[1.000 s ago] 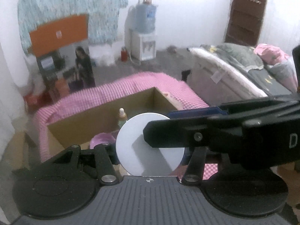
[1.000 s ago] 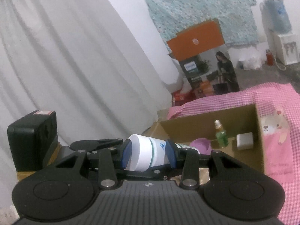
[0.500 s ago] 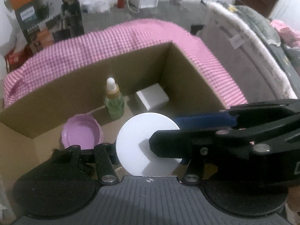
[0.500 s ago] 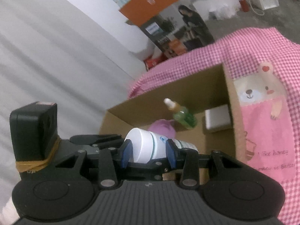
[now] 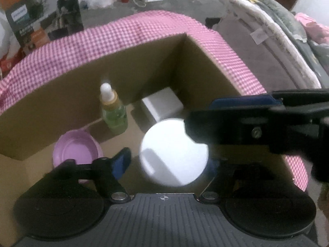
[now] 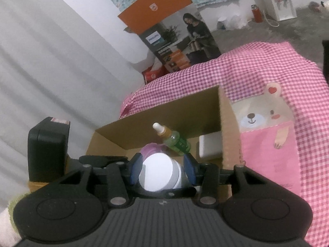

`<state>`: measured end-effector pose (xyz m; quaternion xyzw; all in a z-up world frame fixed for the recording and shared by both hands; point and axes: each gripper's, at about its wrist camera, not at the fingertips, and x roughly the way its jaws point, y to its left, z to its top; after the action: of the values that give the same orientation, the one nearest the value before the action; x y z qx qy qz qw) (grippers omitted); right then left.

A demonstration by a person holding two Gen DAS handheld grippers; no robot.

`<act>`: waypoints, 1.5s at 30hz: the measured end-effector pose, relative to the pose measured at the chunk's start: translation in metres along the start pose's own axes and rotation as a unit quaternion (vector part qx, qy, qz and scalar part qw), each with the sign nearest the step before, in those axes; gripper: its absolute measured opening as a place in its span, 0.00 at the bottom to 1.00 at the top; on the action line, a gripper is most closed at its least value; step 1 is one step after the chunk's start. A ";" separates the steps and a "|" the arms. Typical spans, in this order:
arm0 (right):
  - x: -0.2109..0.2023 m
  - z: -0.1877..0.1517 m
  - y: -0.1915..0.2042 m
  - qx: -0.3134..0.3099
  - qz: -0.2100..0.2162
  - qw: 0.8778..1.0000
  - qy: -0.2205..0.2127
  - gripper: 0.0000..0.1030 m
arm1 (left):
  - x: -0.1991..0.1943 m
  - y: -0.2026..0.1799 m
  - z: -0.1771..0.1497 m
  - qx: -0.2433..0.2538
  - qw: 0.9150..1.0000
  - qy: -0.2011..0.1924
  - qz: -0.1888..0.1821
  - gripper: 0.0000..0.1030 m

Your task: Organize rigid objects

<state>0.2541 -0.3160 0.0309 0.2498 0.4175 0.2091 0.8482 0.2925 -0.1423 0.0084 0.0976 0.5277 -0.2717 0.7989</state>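
Observation:
A white round jar (image 5: 168,154) hangs over the open cardboard box (image 5: 61,94), blurred and seen end-on. It sits between the fingers of my left gripper (image 5: 167,160), whose jaws are opening; the left pad (image 5: 121,160) stands clear of it. My right gripper (image 5: 201,113) reaches in from the right across the jar. In the right wrist view the jar (image 6: 158,173) lies tilted between the blue pads of that gripper (image 6: 162,168), whose jaws are opening with a small gap on the right. In the box stand a green dropper bottle (image 5: 114,113), a white block (image 5: 162,105) and a purple bowl (image 5: 76,150).
A pink checked cloth (image 5: 123,35) wraps the box's far and right sides, with a bear patch (image 6: 263,115). A printed carton (image 6: 185,41) stands beyond it by a white curtain (image 6: 51,61). Bedding (image 5: 287,41) lies at the right.
Both grippers came down over the box and tipped downward. The left jaws spread apart, and the jar turned so its flat end faces the right wrist camera.

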 end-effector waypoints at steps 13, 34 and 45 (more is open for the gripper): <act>-0.077 -0.028 0.026 -0.022 -0.021 0.992 -0.119 0.66 | -0.091 -0.004 -0.035 0.002 0.993 -0.120 0.017 1.00; -0.073 -0.132 0.116 -0.140 -0.176 0.962 -0.152 1.00 | -0.140 0.008 -0.142 -0.108 0.962 -0.182 0.174 1.00; -0.035 -0.136 0.118 -0.140 -0.211 0.962 -0.107 1.00 | -0.131 0.008 -0.154 -0.134 0.955 -0.158 0.212 1.00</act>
<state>0.1070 -0.2090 0.0506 0.0559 0.3345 0.0539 0.9392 0.1368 -0.0239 0.0591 0.0553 0.3937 -0.0353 0.9169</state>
